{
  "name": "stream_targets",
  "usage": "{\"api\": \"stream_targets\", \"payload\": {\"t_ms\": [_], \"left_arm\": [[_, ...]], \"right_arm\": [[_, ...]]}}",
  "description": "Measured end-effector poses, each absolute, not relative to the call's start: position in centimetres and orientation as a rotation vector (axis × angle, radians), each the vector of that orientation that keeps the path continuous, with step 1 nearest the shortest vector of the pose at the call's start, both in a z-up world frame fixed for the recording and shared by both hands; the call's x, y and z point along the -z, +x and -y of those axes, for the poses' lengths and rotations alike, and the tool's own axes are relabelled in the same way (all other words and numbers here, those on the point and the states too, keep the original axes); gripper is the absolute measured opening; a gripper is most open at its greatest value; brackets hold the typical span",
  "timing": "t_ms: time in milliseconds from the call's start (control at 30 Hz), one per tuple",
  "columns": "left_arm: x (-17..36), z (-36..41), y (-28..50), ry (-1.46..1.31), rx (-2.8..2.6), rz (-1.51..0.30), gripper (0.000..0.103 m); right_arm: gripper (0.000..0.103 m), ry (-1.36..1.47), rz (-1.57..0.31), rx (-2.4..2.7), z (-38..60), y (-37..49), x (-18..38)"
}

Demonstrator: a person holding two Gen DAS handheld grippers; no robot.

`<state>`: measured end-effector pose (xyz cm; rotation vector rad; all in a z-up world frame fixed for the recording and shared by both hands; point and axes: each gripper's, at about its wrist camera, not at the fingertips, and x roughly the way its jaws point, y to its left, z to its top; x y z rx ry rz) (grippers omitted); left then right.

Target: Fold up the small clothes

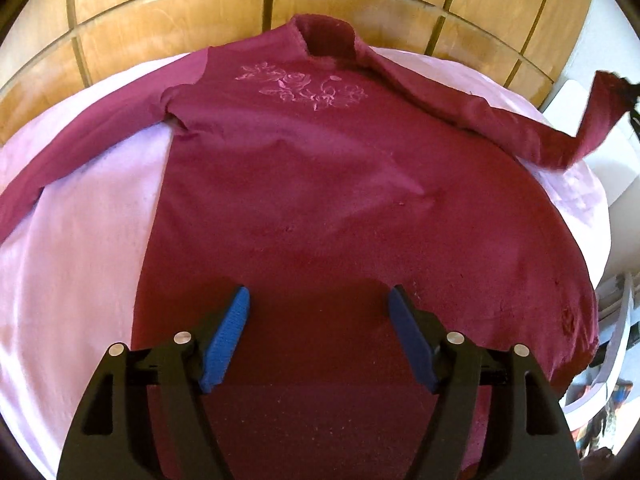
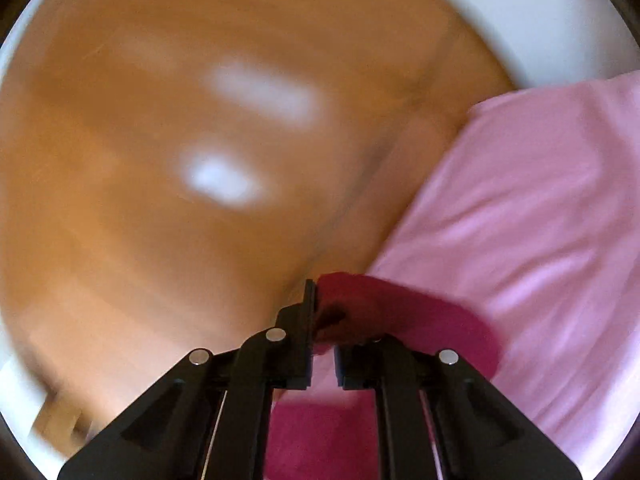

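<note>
A dark red long-sleeved sweater (image 1: 304, 184) with pink rose embroidery lies flat, front up, on a pink sheet (image 1: 80, 240). My left gripper (image 1: 318, 336) is open and empty, hovering over the sweater's lower hem area. The sweater's right sleeve (image 1: 596, 120) is lifted at the far right, where my right gripper (image 1: 630, 98) holds its cuff. In the blurred right wrist view my right gripper (image 2: 322, 316) is shut on the red sleeve cuff (image 2: 372, 312), raised above the sheet (image 2: 540, 220).
A wooden panelled headboard or wall (image 1: 200, 12) stands behind the bed. White furniture (image 1: 592, 148) and cluttered items (image 1: 616, 360) are off the bed's right edge. The right wrist view shows blurred wood (image 2: 180, 140).
</note>
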<state>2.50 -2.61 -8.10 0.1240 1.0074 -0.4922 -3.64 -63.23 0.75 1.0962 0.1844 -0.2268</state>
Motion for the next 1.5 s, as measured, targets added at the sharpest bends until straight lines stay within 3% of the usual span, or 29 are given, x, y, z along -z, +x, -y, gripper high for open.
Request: {"api": "stream_targets", "payload": {"t_ms": [67, 100, 133, 300, 400, 533, 600, 867, 900, 933, 967, 1000, 1033, 1133, 1300, 1500], "left_arm": [[8.2, 2.7, 2.6, 0.12, 0.486, -1.01, 0.071], [8.2, 2.8, 2.6, 0.117, 0.482, -1.01, 0.071], [8.2, 2.8, 2.6, 0.115, 0.48, -1.01, 0.071], [8.3, 2.9, 2.6, 0.098, 0.477, -1.015, 0.075], [8.4, 3.3, 2.6, 0.12, 0.474, -1.011, 0.076], [8.5, 3.3, 2.5, 0.13, 0.475, -1.007, 0.076], [8.5, 3.3, 2.6, 0.131, 0.475, -1.011, 0.076], [8.7, 3.5, 2.5, 0.145, 0.457, -1.019, 0.077], [8.7, 3.5, 2.5, 0.142, 0.456, -1.02, 0.077], [8.7, 3.5, 2.4, 0.143, 0.453, -1.019, 0.077], [8.7, 3.6, 2.4, 0.147, 0.45, -1.017, 0.078], [8.8, 3.7, 2.3, 0.15, 0.449, -1.016, 0.078], [8.8, 3.7, 2.3, 0.156, 0.449, -1.015, 0.079], [8.9, 3.9, 2.3, 0.166, 0.454, -1.015, 0.081], [9.0, 3.6, 2.4, 0.152, 0.465, -1.019, 0.081], [8.8, 2.9, 2.7, 0.12, 0.472, -1.033, 0.081]], "right_arm": [[0.022, 1.183, -0.242, 0.342, 66.9, -1.6, 1.3], [0.059, 1.159, -0.275, 0.393, 67.6, -1.0, 1.6], [0.08, 1.121, -0.301, 0.462, 68.0, -0.8, 1.8], [0.088, 1.028, -0.311, 0.512, 68.2, -3.0, 2.5], [0.087, 0.878, -0.398, 0.548, 67.7, -3.7, 3.6], [0.065, 0.664, -0.595, 0.604, 65.5, -3.5, 6.9], [0.062, 0.542, -0.704, 0.578, 63.9, -1.8, 8.8], [0.062, 0.813, -0.704, 0.556, 68.5, 2.5, 12.5], [0.055, 0.839, -0.728, 0.531, 68.8, 3.7, 12.8], [0.037, 0.841, -0.745, 0.514, 68.9, 4.3, 12.7], [0.03, 0.819, -0.769, 0.506, 68.6, 5.2, 12.6], [0.014, 0.771, -0.807, 0.509, 68.2, 6.4, 12.3], [0.01, 0.732, -0.833, 0.515, 68.2, 7.5, 12.3], [0.009, 0.679, -0.76, 0.491, 66.9, 7.2, 8.6], [0.008, 0.861, -0.532, 0.612, 70.7, 2.2, 3.6], [0.009, 0.95, -0.633, 0.733, 72.9, 3.3, 6.5]]}}
